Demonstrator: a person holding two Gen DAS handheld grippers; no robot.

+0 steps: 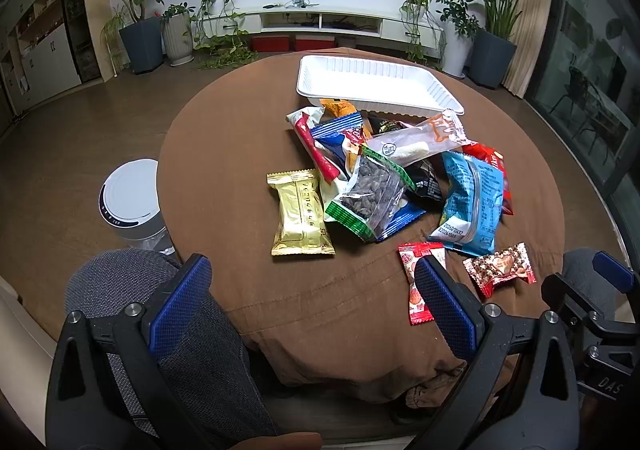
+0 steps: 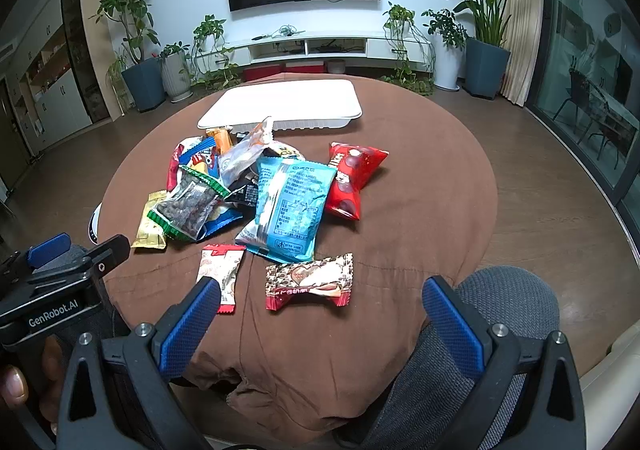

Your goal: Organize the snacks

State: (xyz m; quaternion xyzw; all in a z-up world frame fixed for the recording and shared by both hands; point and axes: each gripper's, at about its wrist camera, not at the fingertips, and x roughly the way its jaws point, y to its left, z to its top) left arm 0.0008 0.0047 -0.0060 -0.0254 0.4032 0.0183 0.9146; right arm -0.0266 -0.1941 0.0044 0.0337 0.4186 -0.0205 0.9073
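Note:
A pile of several snack packets lies mid-table on the brown cloth, just in front of a white ribbed tray (image 1: pixel 420 90) (image 2: pixel 320 112). A gold packet (image 1: pixel 301 213) sits at its left, a light blue bag (image 1: pixel 474 202) (image 2: pixel 292 202) at its right, beside a red bag (image 2: pixel 354 180). Nearer me lie a small red-and-white packet (image 1: pixel 418 282) (image 2: pixel 222 272) and a brown chocolate packet (image 1: pixel 500 268) (image 2: pixel 310 280). My left gripper (image 1: pixel 312 292) is open over the table's near edge, holding nothing. My right gripper (image 2: pixel 320 316) is open too, just short of the chocolate packet.
The round table (image 1: pixel 224 178) (image 2: pixel 432 186) drops off at its near edge, where grey-clad knees (image 1: pixel 120 282) (image 2: pixel 508 298) show. A white cylindrical appliance (image 1: pixel 130 200) stands on the floor at the left. Potted plants and a TV cabinet line the far wall.

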